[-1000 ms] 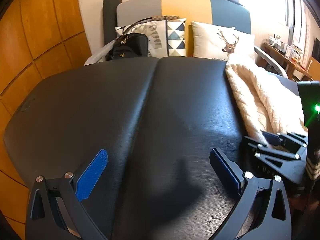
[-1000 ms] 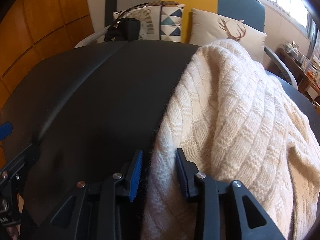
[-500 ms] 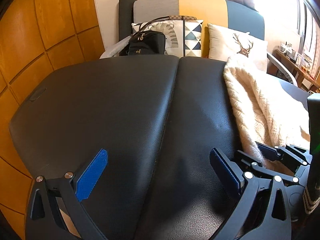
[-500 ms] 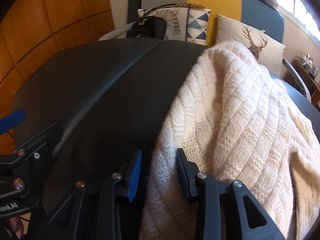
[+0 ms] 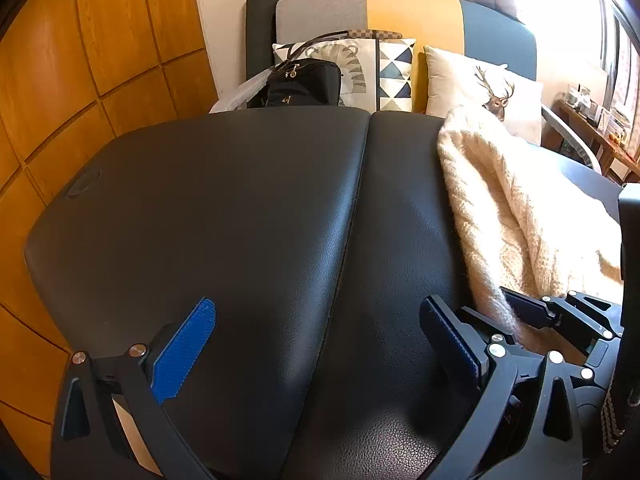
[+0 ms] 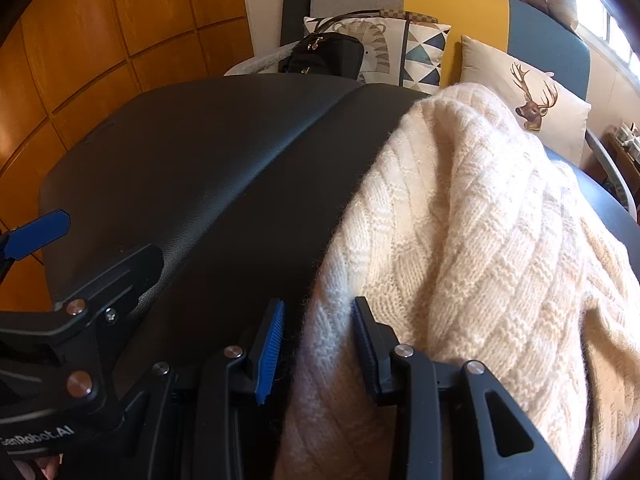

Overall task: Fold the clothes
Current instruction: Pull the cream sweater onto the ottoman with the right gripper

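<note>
A cream cable-knit sweater [image 6: 480,220] lies bunched over the right half of the black padded table [image 6: 200,152]. My right gripper [image 6: 319,304] is shut on a fold of its near edge, with knit filling the gap between the blue pads. In the left wrist view the sweater [image 5: 512,208] runs down the right side, and the right gripper [image 5: 496,308] holds its lower corner. My left gripper [image 5: 316,308] hovers open and wide over bare table [image 5: 240,200], nothing between its fingers. It also shows at the left edge of the right wrist view as the left gripper [image 6: 92,248].
Behind the table stands a sofa with a patterned cushion [image 5: 384,72], a deer cushion [image 5: 480,88] and a black handbag [image 5: 304,84]. Wood-panelled wall [image 5: 80,80] closes the left side. A cluttered wooden side table [image 5: 600,128] sits at the far right.
Both grippers have shifted left over the table, the right one keeping its hold on the sweater. The two grippers now stand closer together, and more of the left one shows in the right view.
</note>
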Tool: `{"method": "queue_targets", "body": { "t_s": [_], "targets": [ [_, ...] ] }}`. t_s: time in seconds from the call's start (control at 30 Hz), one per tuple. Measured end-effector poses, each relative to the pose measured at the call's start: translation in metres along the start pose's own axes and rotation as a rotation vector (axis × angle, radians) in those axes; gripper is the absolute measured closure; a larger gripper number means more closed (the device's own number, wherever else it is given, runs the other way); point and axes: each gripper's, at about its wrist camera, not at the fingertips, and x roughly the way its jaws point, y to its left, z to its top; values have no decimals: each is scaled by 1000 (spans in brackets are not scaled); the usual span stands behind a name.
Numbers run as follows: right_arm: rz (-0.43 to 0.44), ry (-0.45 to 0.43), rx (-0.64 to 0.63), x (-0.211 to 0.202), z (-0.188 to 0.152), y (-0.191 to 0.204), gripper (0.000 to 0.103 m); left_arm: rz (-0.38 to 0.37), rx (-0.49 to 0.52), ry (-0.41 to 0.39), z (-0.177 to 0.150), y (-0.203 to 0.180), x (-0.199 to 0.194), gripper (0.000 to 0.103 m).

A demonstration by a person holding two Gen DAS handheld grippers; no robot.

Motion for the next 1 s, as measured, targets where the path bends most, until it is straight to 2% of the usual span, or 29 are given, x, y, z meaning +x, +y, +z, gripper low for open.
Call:
{"method": "queue_targets", "body": {
  "t_s": [0.5,0.7,0.8,0.9,1.0],
  "targets": [
    [54,14,-2,-10,-4,5,66,2,-9,8,-4,0,0,0],
    [74,16,-7,-31,-10,-4,66,-11,-20,15,0,-2,3,0],
    [123,-39,35,-59,-14,-27,67,-26,-35,21,7,-5,6,0],
    [157,-109,108,-88,-18,-59,66,-46,-5,33,19,-25,13,0],
    [92,-159,211,-102,-14,-105,66,-85,56,9,34,-58,15,0]
  ]
}}
